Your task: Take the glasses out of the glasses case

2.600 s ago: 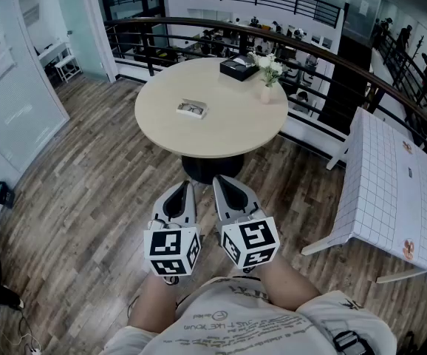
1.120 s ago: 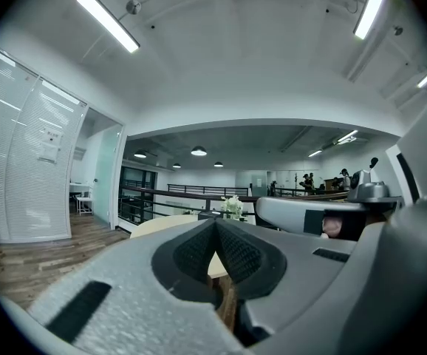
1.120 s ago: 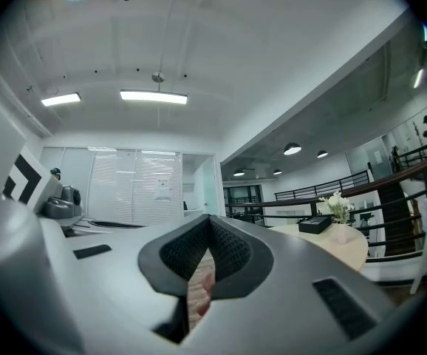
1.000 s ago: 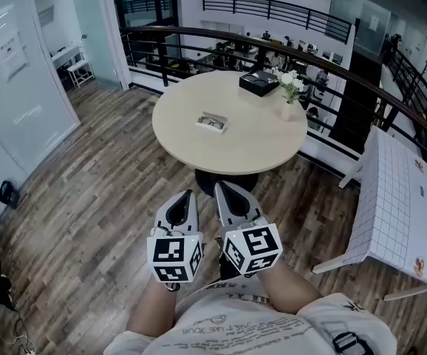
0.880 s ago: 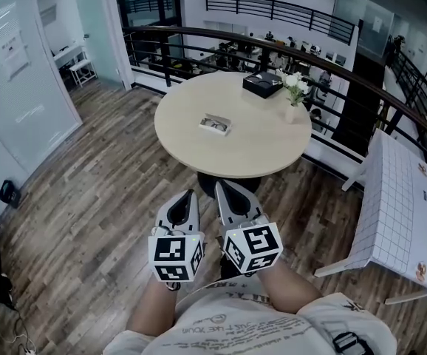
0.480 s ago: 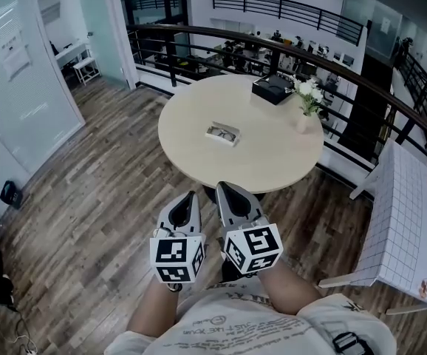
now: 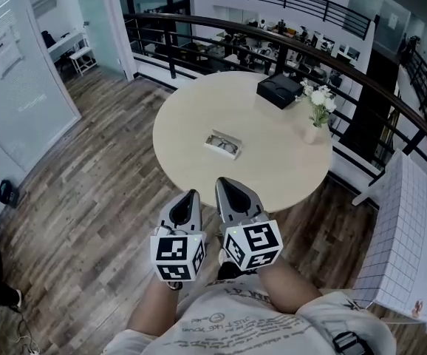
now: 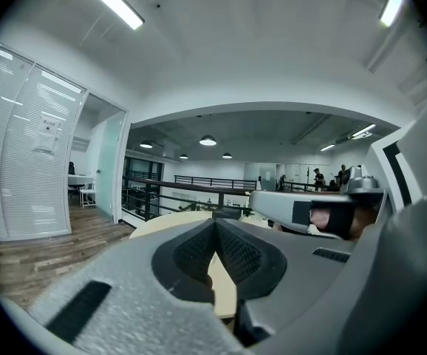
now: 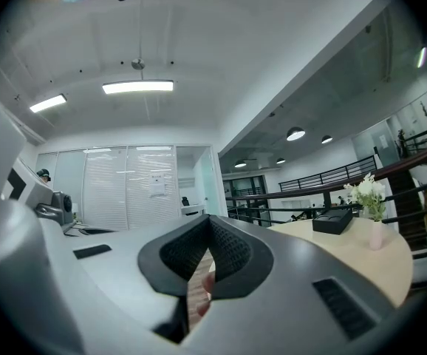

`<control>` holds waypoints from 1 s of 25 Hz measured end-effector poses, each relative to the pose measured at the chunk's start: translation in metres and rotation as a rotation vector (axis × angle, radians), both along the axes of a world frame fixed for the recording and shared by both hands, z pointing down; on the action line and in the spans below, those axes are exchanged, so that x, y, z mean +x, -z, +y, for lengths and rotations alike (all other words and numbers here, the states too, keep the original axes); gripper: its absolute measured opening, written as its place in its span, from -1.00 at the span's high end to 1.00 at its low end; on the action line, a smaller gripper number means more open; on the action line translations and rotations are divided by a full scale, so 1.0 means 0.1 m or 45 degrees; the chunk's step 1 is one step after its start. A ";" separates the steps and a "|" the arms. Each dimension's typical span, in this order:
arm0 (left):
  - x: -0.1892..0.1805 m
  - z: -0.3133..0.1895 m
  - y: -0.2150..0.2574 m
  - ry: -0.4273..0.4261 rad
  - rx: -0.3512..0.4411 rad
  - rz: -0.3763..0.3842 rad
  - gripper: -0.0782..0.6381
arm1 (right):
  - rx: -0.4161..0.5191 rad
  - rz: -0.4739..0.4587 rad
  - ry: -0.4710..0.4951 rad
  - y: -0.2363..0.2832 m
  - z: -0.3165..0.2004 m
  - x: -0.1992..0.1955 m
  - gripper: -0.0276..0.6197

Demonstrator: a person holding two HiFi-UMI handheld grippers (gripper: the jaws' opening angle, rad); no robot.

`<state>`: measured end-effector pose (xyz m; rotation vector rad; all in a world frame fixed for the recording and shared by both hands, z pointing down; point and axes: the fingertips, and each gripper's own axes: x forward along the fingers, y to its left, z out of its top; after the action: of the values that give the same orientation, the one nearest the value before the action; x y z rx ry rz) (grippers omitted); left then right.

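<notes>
A small open glasses case [image 7: 222,144] with dark-framed glasses in it lies near the middle of the round beige table [image 7: 188,117]. Both grippers are held close to the person's body, well short of the case and off the table's near edge. My left gripper [image 7: 192,196] points toward the table with its jaws shut and nothing in them; in the left gripper view the left gripper [image 8: 215,225] has its pads meeting. My right gripper [image 7: 221,184] sits beside it, also shut and empty; the right gripper [image 9: 208,221] shows its pads closed together.
A black box [image 7: 281,91] and a vase of white flowers [image 7: 318,114] stand at the table's far right. A dark railing [image 7: 221,28] curves behind the table. A white gridded table [image 7: 413,235] stands at the right, a glass wall [image 7: 14,58] at the left, over wooden floor.
The person has walked closer: the table and case have grown and slid down in the head view. Both grippers stay shut in front of the body.
</notes>
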<state>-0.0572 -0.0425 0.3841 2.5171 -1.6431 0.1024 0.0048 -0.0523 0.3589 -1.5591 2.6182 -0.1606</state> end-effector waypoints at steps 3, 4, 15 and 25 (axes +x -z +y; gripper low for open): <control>0.09 -0.34 0.03 -0.004 -0.009 0.004 0.76 | -0.013 0.001 -0.005 0.02 -0.32 0.09 0.89; 0.13 -0.46 0.04 -0.007 -0.012 0.004 0.76 | -0.018 0.004 -0.007 0.02 -0.44 0.13 0.89; 0.57 -1.63 -0.05 -0.025 -0.058 -0.022 0.76 | -0.086 0.022 -0.014 -0.17 -1.61 0.57 0.89; 0.53 -2.12 -0.31 0.030 -0.175 -0.015 0.76 | -0.202 0.068 0.052 -0.50 -2.19 0.62 0.89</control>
<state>-0.0046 -0.2541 0.4154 2.3996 -1.6110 0.2207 0.0669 -0.2710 0.4092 -1.5783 2.7404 -0.3421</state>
